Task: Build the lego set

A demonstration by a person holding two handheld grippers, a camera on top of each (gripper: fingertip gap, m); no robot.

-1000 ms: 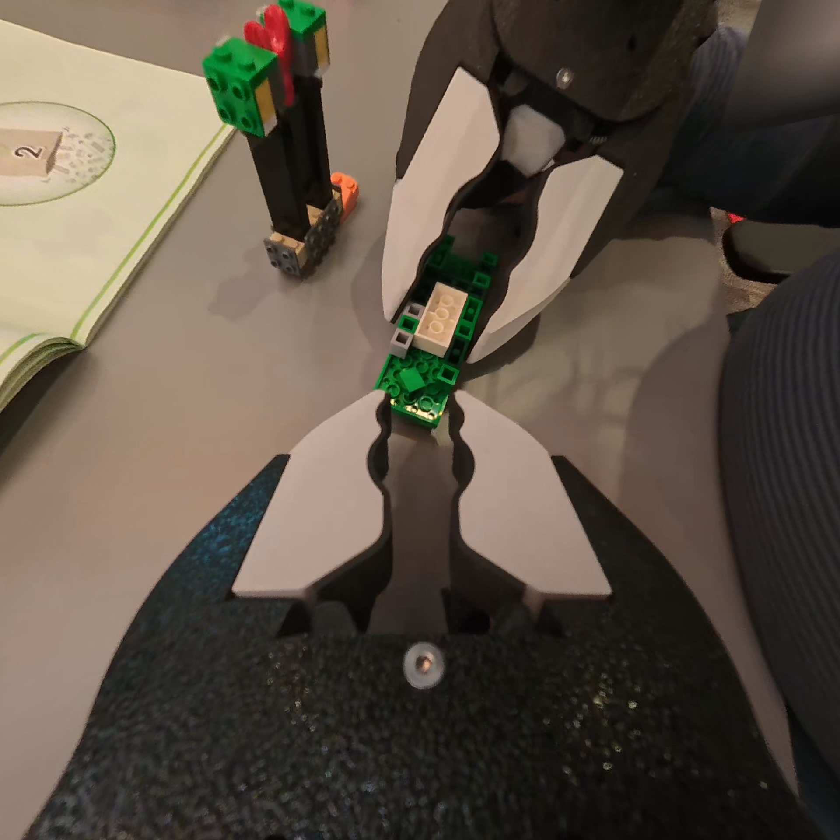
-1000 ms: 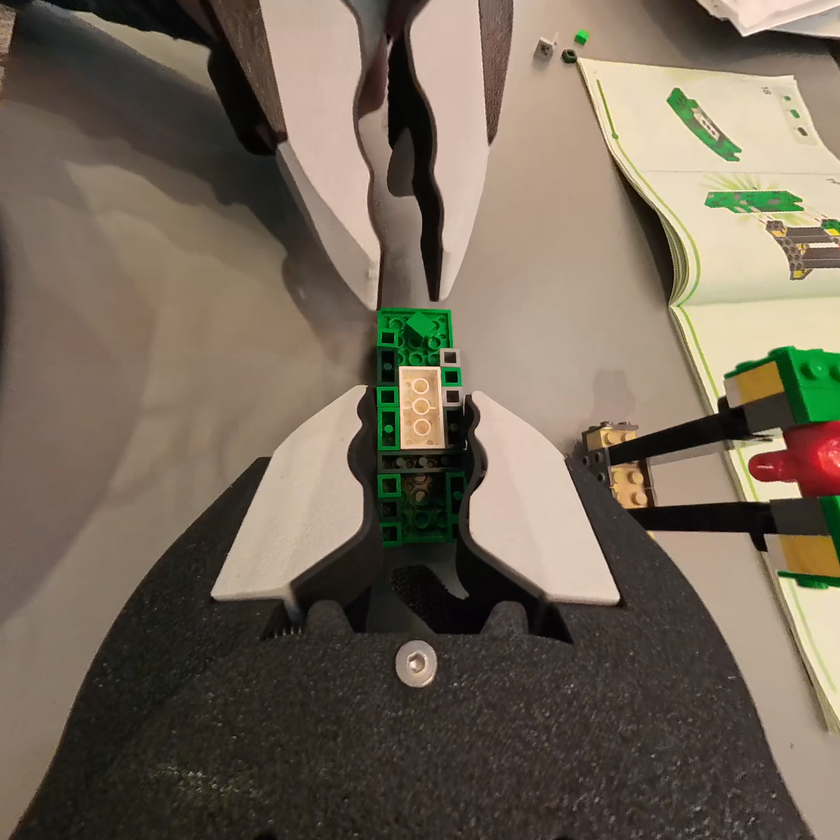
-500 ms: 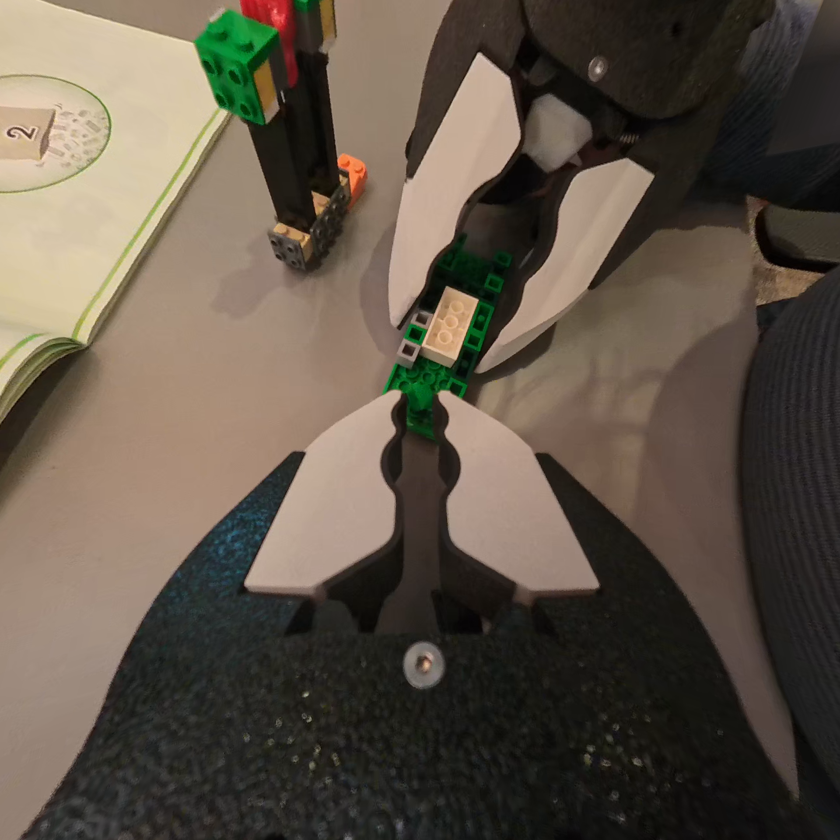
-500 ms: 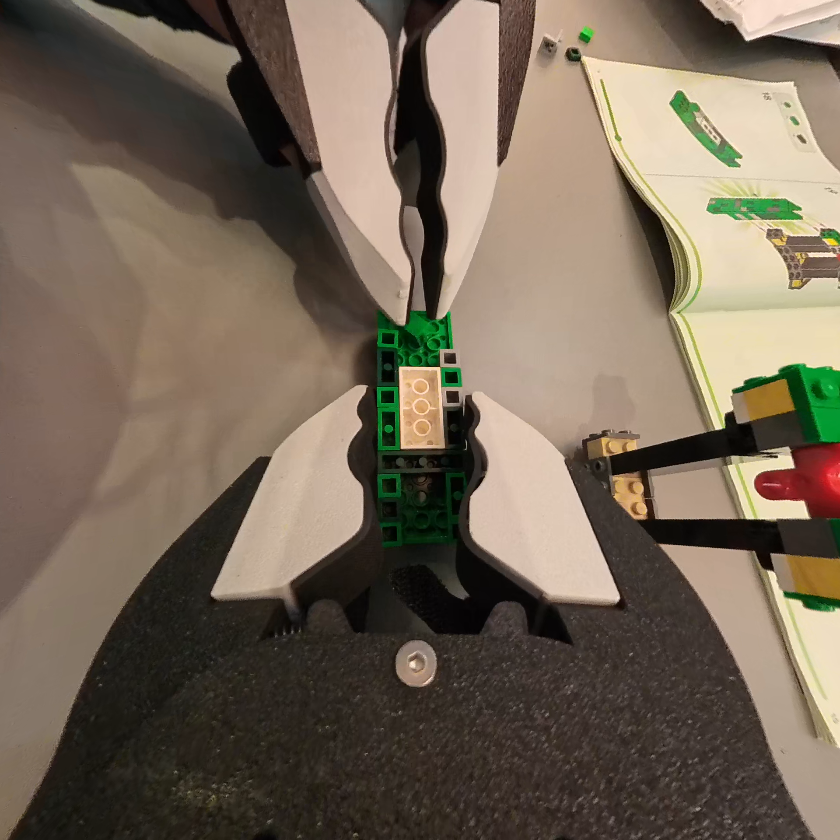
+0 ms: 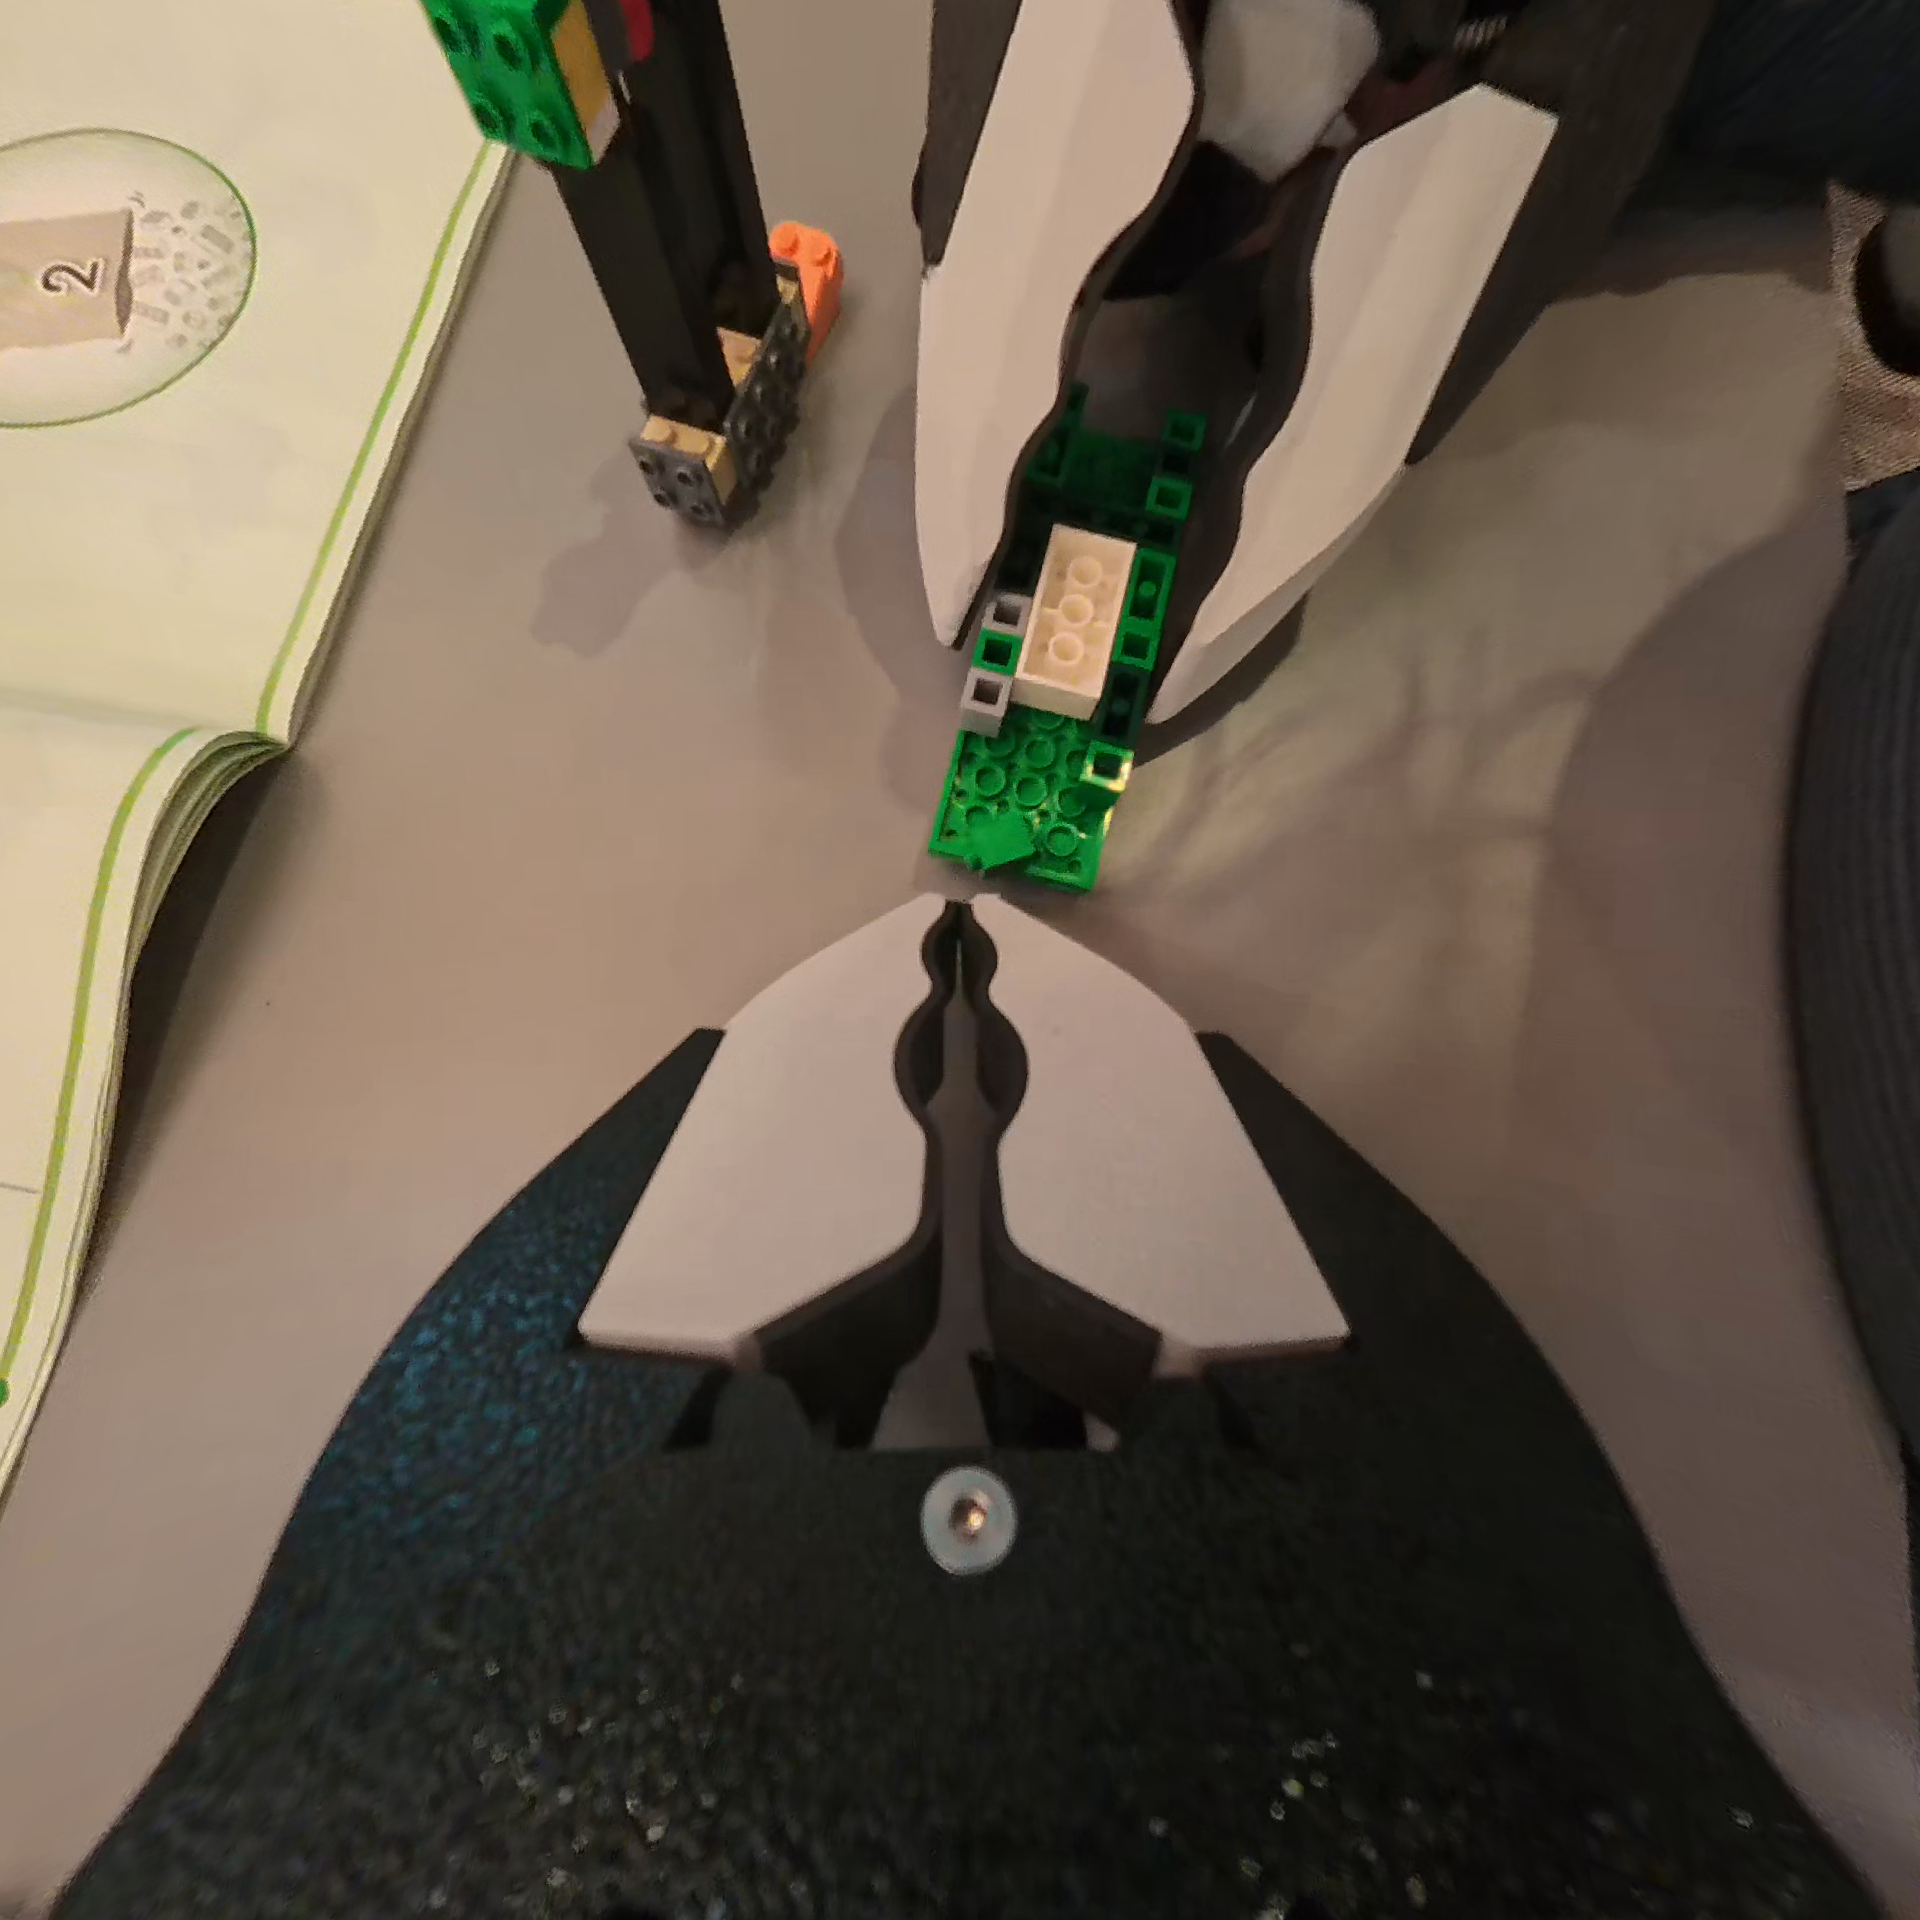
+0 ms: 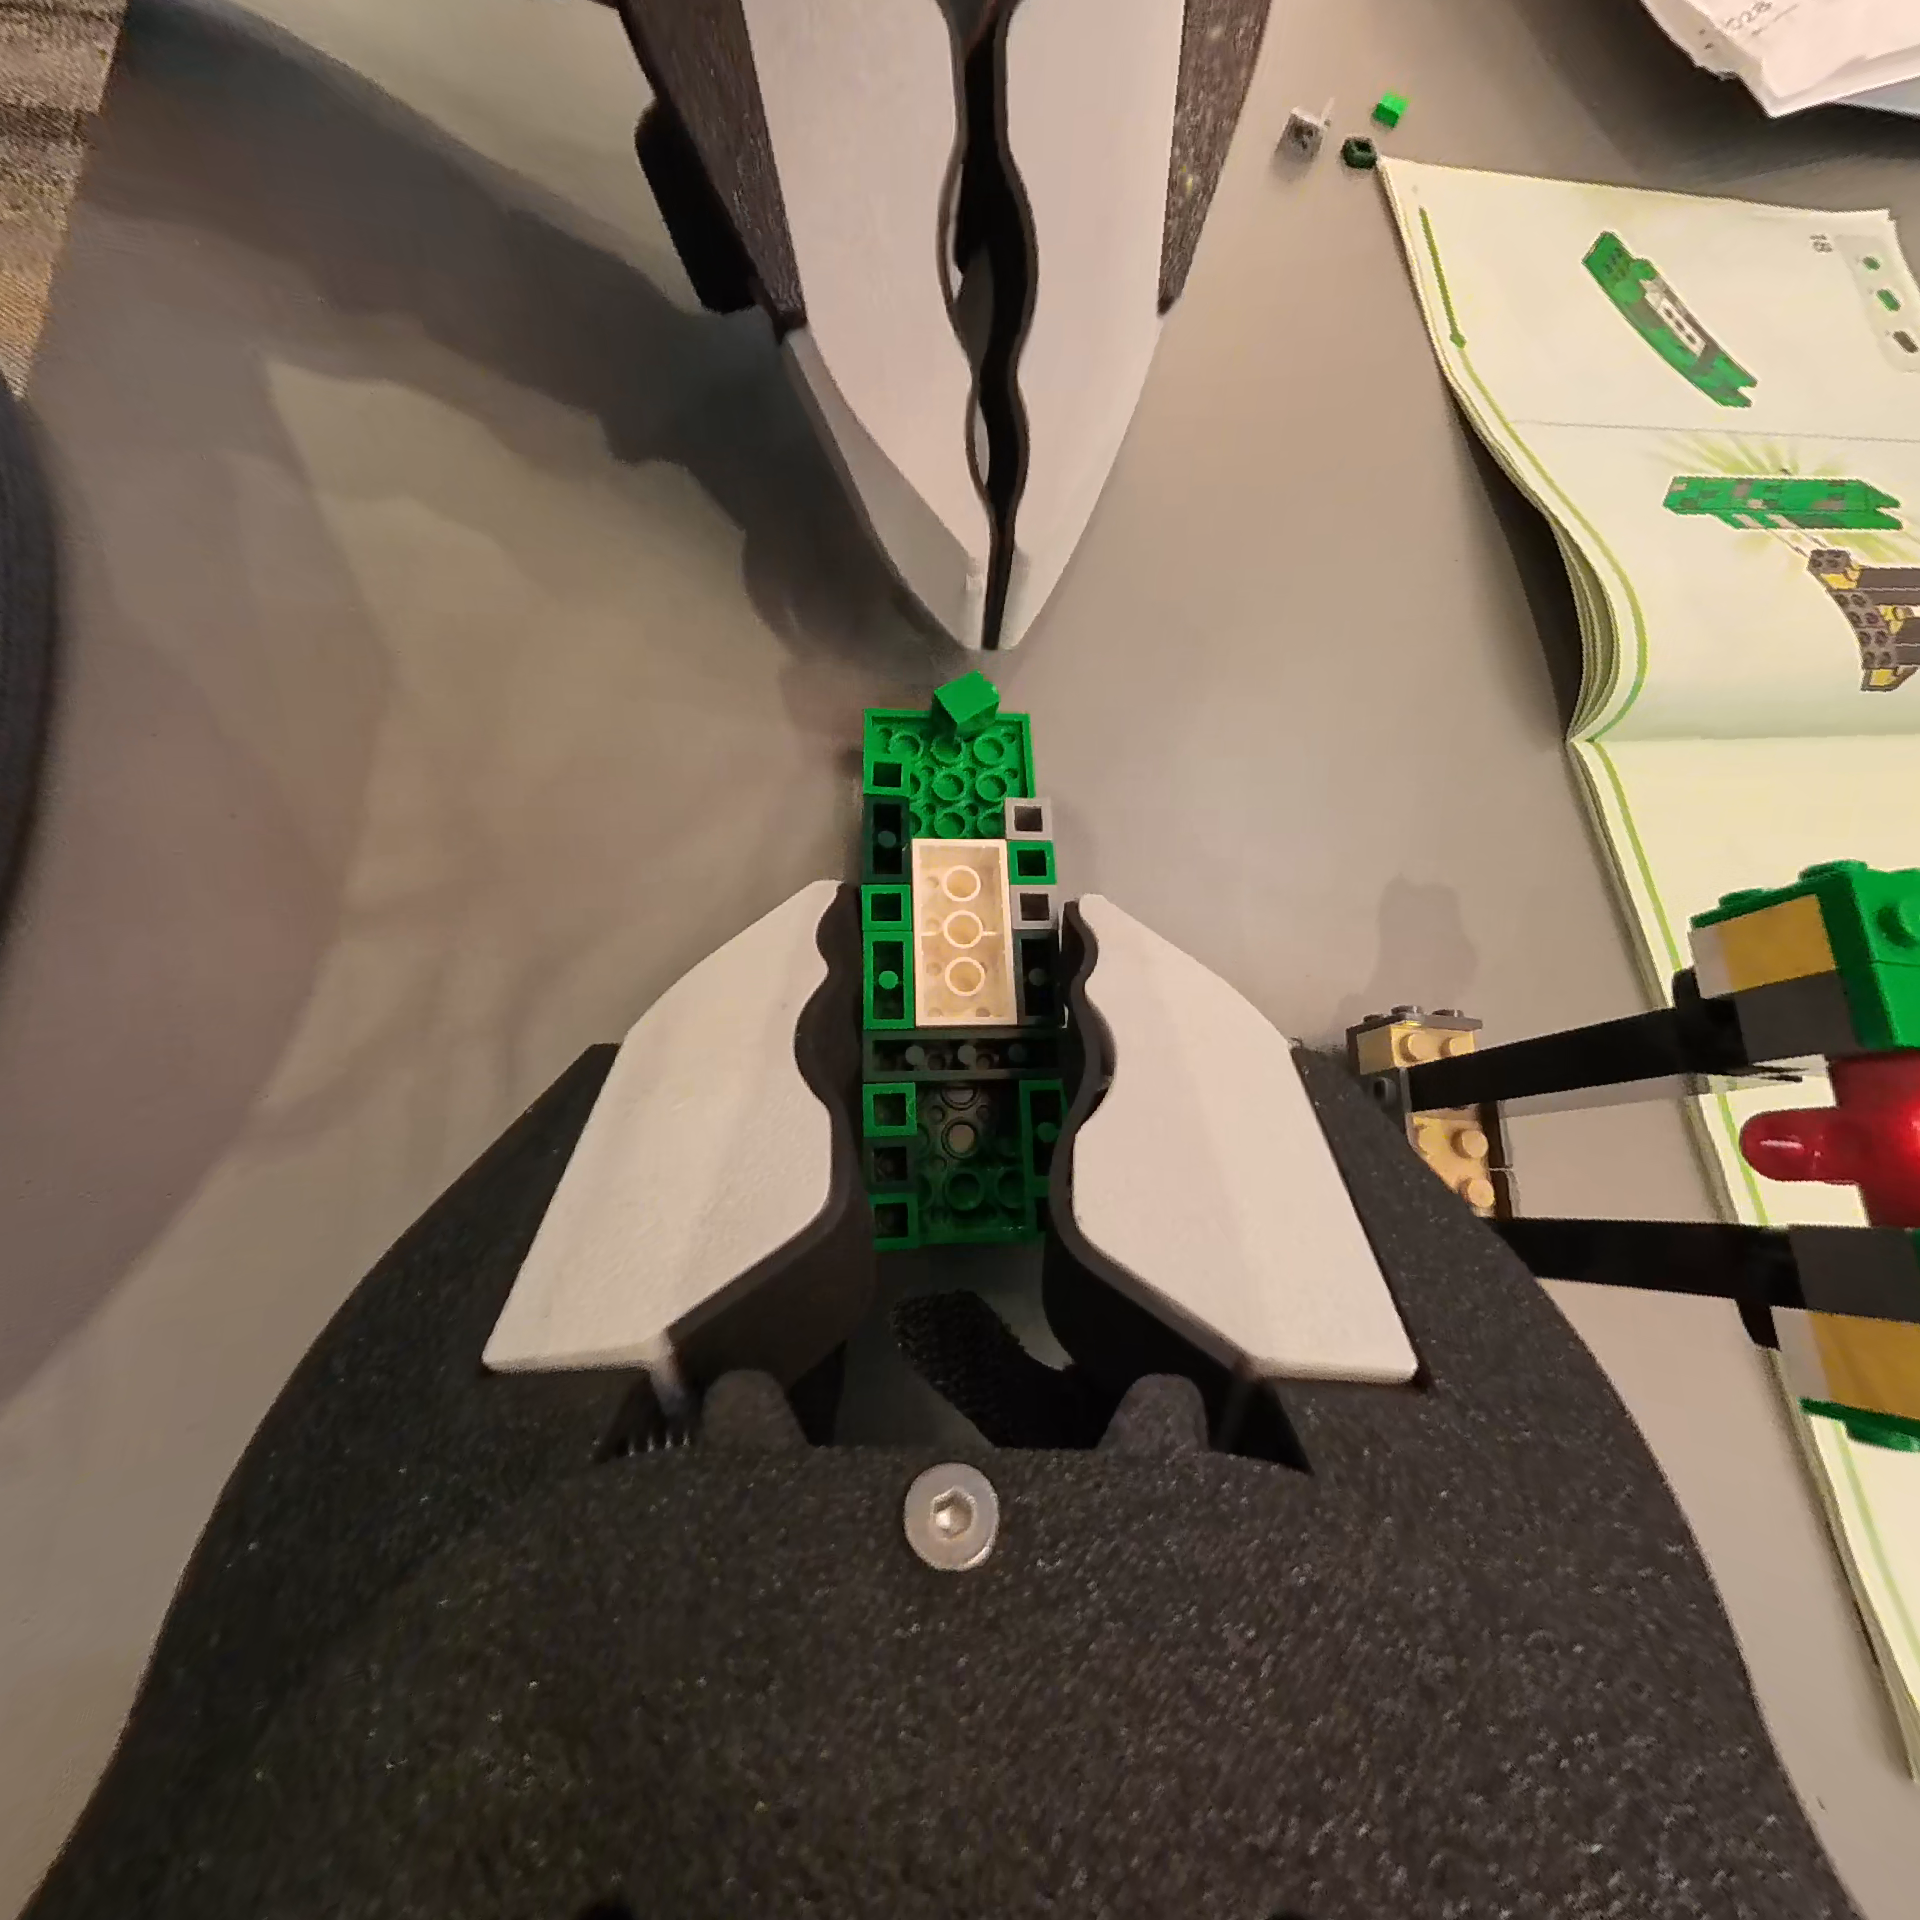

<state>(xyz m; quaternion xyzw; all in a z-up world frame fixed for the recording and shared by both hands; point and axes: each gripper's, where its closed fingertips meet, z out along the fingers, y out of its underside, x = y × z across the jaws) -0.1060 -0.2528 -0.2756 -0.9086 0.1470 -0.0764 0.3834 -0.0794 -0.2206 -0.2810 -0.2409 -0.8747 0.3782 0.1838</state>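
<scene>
Green plastic, light and rigid: the lego assembly lies flat on the bench, studs and a cream brick up. At six o'clock the right hand-held gripper clamps its long sides, a sound hold. At twelve o'clock the left hand-held gripper is pinched together, empty, beside a loose, tilted small green piece.

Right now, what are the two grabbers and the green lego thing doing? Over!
Left gripper shut, empty, just off the green build. Right gripper shut on it. Small green piece sitting crooked at its end. Nothing in the way.
</scene>
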